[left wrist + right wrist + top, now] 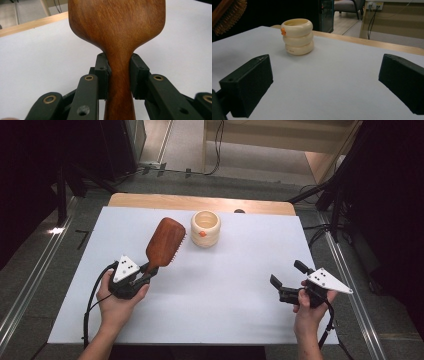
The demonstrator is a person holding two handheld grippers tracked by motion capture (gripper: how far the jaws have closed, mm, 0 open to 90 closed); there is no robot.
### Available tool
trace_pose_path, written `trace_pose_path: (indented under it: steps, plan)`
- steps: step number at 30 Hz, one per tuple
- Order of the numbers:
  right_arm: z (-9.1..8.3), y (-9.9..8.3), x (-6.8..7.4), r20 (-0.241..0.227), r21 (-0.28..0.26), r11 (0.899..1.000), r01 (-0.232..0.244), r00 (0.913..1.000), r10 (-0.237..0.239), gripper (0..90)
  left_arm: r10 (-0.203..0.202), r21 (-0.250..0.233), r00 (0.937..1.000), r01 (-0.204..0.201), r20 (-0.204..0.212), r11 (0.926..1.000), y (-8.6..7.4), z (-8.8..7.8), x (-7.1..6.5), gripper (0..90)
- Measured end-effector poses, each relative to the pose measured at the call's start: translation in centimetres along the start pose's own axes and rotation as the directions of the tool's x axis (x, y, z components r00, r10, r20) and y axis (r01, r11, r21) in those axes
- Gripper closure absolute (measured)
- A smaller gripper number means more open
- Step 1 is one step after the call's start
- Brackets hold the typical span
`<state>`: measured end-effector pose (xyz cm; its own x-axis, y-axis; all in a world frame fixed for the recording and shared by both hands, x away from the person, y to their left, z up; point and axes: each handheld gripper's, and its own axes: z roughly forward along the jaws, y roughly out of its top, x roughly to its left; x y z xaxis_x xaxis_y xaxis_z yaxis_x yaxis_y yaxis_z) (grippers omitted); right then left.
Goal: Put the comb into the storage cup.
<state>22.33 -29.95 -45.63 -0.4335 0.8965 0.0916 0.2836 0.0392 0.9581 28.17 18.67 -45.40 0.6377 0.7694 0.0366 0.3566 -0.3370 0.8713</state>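
light: bright, even on white table (225, 285) | surroundings: dark | shadows: soft | near jaws: slightly blurred

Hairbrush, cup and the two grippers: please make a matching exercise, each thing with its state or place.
Things:
1. wooden hairbrush
2. cream cup
3. right gripper
4. left gripper

States:
a. jaws open, nothing between them
b. stands upright on the white table
c. held by its handle
d. shut on a handle

Pairs: 1-c, 2-b, 3-a, 4-d
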Motion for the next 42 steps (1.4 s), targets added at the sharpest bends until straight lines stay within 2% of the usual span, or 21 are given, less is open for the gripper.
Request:
trace_pose_path:
  steps: [2,3,4,11,12,15,20,27,30,42]
  plan:
    - [0.2,0.3,0.2,-0.006,0.002,1.0,0.001,1.0,-0.001,0.0,-0.005,-0.007,1.0,0.005,-0.003,1.0,-0.1,0.1,-0.3,72.8]
    - [0.6,0.8,0.8,0.012,0.018,1.0,0.016,0.9998,-0.017,0.0,-0.006,-0.021,1.0,0.006,0.001,0.9998,-0.2,0.1,-0.6,72.8]
    - [0.8,1.1,1.1,0.01,0.02,0.999,0.024,0.9997,-0.024,0.0,-0.005,-0.027,1.0,0.005,0.0,0.9996,-0.3,0.2,-0.8,72.8]
    - [2.0,2.5,2.6,-0.026,0.008,1.0,0.015,0.9995,-0.015,0.0,0.004,-0.056,0.9999,-0.003,0.01,0.9985,-0.4,0.2,-1.6,72.8]
    - [2.3,2.9,3.0,-0.05,-0.004,1.0,0.004,0.9988,-0.004,0.0,0.006,-0.061,0.9999,-0.006,0.009,0.9981,-0.4,0.2,-1.7,72.8]
    - [2.7,3.5,3.7,-0.066,-0.008,1.0,-0.004,0.9978,0.003,0.0,0.006,-0.089,1.0,-0.006,0.004,0.996,-0.4,0.1,-2.2,72.8]
    - [3.3,4.2,4.6,-0.098,-0.007,1.0,-0.009,0.9952,0.009,0.0,0.015,-0.107,0.9999,-0.014,0.002,0.9942,-0.4,0.0,-2.6,72.8]
    - [4.1,5.2,6.6,-0.155,-0.002,1.0,-0.022,0.9878,0.022,0.0,0.021,-0.139,0.9998,-0.02,0.006,0.9901,-0.3,-0.1,-3.4,72.8]
    - [4.5,5.7,7.7,-0.189,-0.006,0.999,-0.034,0.9814,0.033,0.0,0.025,-0.15,0.9996,-0.023,0.014,0.9885,-0.2,-0.1,-3.8,72.8]
    - [6.3,6.0,10.4,-0.257,0.005,0.999,-0.047,0.9653,0.047,0.0,0.054,-0.173,0.9981,-0.048,0.031,0.9837,0.1,-0.3,-5.2,72.8]
